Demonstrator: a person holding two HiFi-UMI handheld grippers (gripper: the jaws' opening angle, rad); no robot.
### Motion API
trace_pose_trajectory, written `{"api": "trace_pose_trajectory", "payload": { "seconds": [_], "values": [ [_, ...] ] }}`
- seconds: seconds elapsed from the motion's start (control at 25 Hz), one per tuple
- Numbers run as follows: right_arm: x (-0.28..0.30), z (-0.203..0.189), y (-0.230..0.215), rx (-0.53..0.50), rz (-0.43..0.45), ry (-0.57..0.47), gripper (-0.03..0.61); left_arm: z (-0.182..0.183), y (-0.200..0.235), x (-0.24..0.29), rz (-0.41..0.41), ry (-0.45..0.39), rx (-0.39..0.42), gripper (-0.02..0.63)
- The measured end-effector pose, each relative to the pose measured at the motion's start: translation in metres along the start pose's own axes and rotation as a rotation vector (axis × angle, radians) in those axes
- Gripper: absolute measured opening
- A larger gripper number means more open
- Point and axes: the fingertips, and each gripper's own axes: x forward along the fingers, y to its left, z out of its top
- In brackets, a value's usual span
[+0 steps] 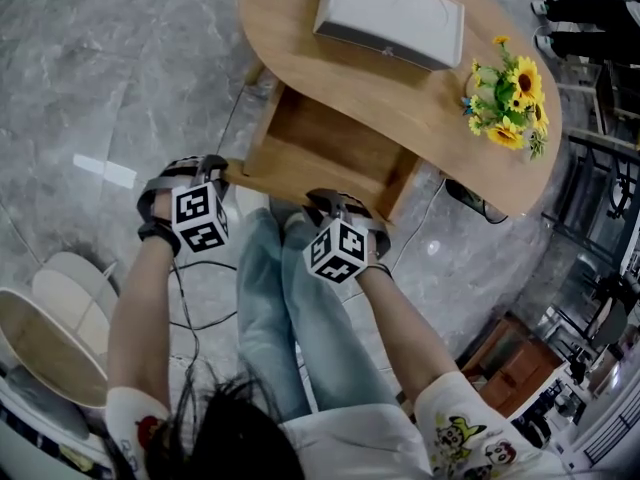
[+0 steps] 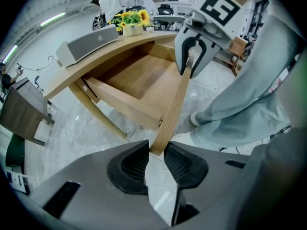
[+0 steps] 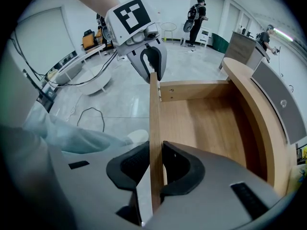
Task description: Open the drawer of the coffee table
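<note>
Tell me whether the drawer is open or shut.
Open: the drawer sticks out from under the tabletop, its bare inside showing.

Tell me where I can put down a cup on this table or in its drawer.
The drawer is empty, so its whole floor is free. The tabletop is bare left of the box and between the box and the flowers. Crowded: the drawer front, where the left tool and right tool both grip.
</note>
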Motion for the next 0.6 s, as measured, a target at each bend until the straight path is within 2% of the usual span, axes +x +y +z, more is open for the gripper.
{"api": "trace_pose_trajectory", "payload": {
  "seconds": [0.28, 0.4, 0.6],
  "values": [
    [0.013, -0.004, 0.003, -0.003, 0.011, 0.004, 0.071, -0.005, -0.002, 0.012, 0.016, 0.012, -0.015, 0.091],
    [0.016, -0.005, 0.003, 0.027, 0.028, -0.006, 0.077, -0.006, -0.001, 0.015, 0.021, 0.013, -0.03, 0.092],
    [0.016, -0.003, 0.002, 0.085, 0.062, -0.024, 0.095, -0.011, -0.002, 0.009, 0.03, 0.0, -0.184, 0.097]
  ]
}}
